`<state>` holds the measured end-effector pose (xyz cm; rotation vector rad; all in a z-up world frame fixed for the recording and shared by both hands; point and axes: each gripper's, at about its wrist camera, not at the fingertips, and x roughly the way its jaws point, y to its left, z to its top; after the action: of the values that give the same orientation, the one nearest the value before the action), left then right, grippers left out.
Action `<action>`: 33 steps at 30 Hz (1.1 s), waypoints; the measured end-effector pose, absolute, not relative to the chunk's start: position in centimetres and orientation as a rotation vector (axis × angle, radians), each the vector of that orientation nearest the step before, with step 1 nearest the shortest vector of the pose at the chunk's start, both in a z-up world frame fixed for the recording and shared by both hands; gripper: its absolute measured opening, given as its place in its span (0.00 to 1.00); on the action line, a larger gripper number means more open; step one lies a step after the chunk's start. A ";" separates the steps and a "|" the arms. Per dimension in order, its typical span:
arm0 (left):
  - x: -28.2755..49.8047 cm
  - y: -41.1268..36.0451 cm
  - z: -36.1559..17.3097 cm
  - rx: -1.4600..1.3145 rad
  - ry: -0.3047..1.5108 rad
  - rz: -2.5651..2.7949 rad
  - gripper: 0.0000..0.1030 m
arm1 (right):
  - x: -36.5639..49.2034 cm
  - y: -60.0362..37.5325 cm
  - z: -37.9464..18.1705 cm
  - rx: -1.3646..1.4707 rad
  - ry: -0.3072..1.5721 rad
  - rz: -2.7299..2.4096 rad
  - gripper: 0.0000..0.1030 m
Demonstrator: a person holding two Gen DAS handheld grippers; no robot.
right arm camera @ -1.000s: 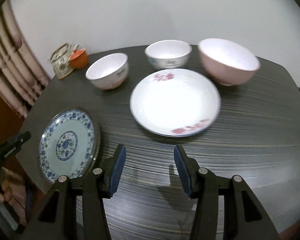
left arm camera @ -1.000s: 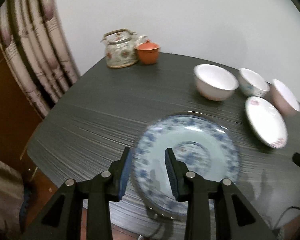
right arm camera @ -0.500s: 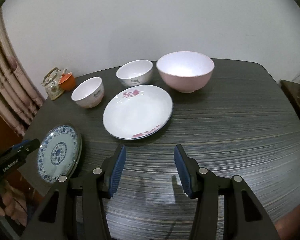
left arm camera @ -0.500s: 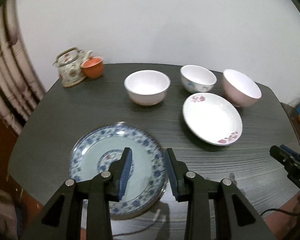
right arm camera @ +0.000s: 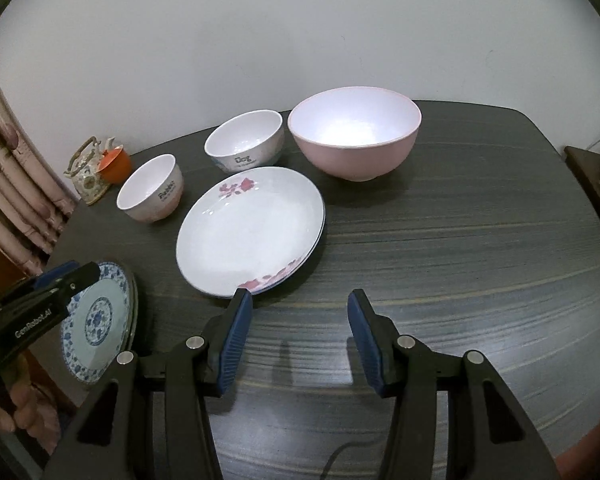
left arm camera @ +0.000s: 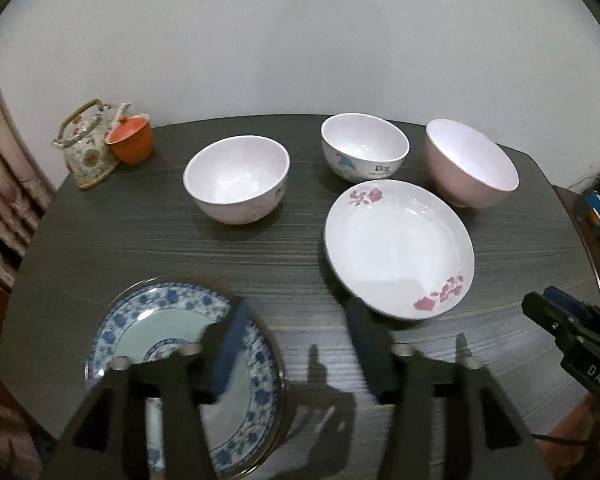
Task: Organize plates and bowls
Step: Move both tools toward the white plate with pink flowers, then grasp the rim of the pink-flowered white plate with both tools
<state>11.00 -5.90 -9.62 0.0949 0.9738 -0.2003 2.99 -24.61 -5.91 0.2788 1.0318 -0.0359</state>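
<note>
Crockery lay spread and unsorted across the dark table [right arm camera: 460,240], so by my reading the organizing had scarcely begun: no bowl was nested and the two plates were well apart. The pink bowl [right arm camera: 354,134], largest of the three, stood at the back right. The white floral plate [right arm camera: 250,230] lay in the middle, with the blue patterned plate [left arm camera: 168,344] near the front left edge. The "Dog" bowl [right arm camera: 244,142] and the "Rabbit" bowl [right arm camera: 152,188] sat behind the plates, near each other but apart. A teapot [left arm camera: 86,144] and an orange cup [left arm camera: 132,144], touching, filled the far left corner, clear of any stacking path. The left gripper [left arm camera: 296,344] hovered beside the blue plate and the right gripper [right arm camera: 298,330] before the floral plate, both with jaws apart and holding nothing.
</note>
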 end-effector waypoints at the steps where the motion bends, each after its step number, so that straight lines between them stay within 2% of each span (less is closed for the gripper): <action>1: 11.4 -6.1 -9.8 0.099 0.975 -0.203 0.54 | 3.2 -24.7 -6.0 0.278 1.033 -0.035 0.46; 23: 19.2 -7.4 -14.5 -0.018 1.117 -0.250 0.54 | 10.1 -27.1 -10.3 0.289 1.119 0.019 0.46; 33: 21.0 -7.9 -16.3 -0.060 1.179 -0.293 0.54 | 12.3 -27.8 -12.7 0.317 1.157 0.047 0.39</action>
<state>21.03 -7.85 -16.29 -0.0596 1.1785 -0.2927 12.33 -27.75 -12.74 0.3172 1.1570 0.0466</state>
